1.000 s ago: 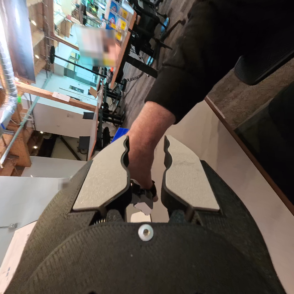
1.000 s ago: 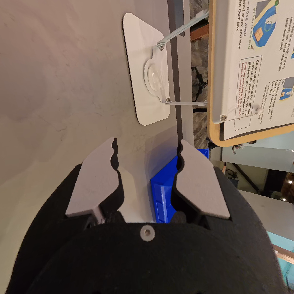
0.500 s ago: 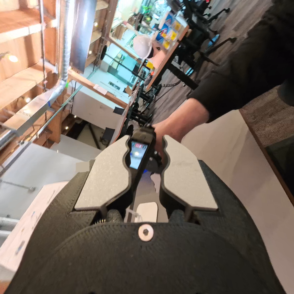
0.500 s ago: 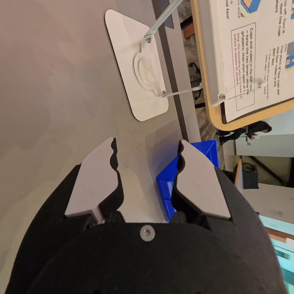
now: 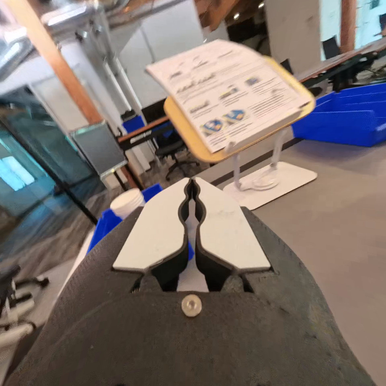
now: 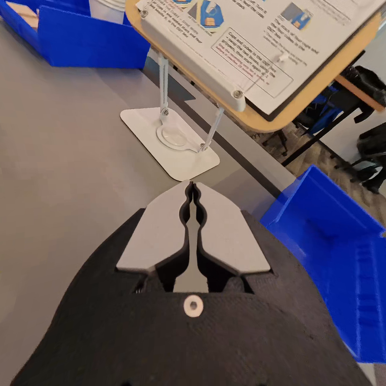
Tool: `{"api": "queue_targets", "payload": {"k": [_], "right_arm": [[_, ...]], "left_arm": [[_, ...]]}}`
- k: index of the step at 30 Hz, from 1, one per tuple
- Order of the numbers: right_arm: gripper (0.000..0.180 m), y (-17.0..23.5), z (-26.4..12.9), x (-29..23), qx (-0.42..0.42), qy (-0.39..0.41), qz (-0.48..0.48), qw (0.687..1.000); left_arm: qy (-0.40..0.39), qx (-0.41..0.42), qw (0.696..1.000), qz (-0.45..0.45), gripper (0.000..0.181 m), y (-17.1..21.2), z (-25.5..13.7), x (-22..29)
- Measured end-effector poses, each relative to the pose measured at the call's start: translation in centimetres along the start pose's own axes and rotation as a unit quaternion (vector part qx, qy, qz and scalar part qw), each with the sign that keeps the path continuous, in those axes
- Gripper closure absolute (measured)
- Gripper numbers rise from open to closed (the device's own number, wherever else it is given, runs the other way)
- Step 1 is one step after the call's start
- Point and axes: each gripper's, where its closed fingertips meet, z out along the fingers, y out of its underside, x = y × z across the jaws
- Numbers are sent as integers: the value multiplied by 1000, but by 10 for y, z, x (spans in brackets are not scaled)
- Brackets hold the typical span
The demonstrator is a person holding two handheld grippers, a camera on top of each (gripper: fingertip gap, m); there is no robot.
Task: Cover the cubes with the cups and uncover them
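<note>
The left gripper (image 5: 191,183) is hovering above the grey table (image 5: 325,208) with its two pale fingers pressed together at the tips and nothing between them. Just past it to the left, a stack of white cups (image 5: 127,203) is standing in a blue bin (image 5: 108,223) at the table's left edge. The right gripper (image 6: 191,183) is likewise closed tight on nothing, its tips meeting just short of the white base plate (image 6: 173,146) of a document stand (image 6: 261,52) that is holding an instruction sheet. A second blue bin (image 6: 334,240) is sitting close on the right of that gripper, its inside mostly hidden from this angle. At the far left of the right wrist view, the first bin (image 6: 83,41) is showing light wooden cubes (image 6: 25,16) in one compartment and the white cups (image 6: 106,10) beside them. Motion blur is softening both views.
</note>
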Motion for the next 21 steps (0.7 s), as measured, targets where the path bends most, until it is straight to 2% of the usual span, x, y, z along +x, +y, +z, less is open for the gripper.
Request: {"api": "queue_targets", "payload": {"k": [3,7,13,19,21], "right_arm": [[180,14,5,6,8,8,18,1000],[179,29,11,10,15,20,27,999],[179,49,23,16,14,20,50,998],[180,55,23,39,28,62,82,994],[177,55,21,49,36,78,101,991]], "left_arm": [[-23,-60,996,-64,181,52,8,-44],[-41,-105,988,-104,181,98,23,-78],[-36,-125,989,-69,176,119,43,-83],[-88,-109,987,-77,124,119,69,-101],[-84,-100,988,-78,127,116,78,-99]]}}
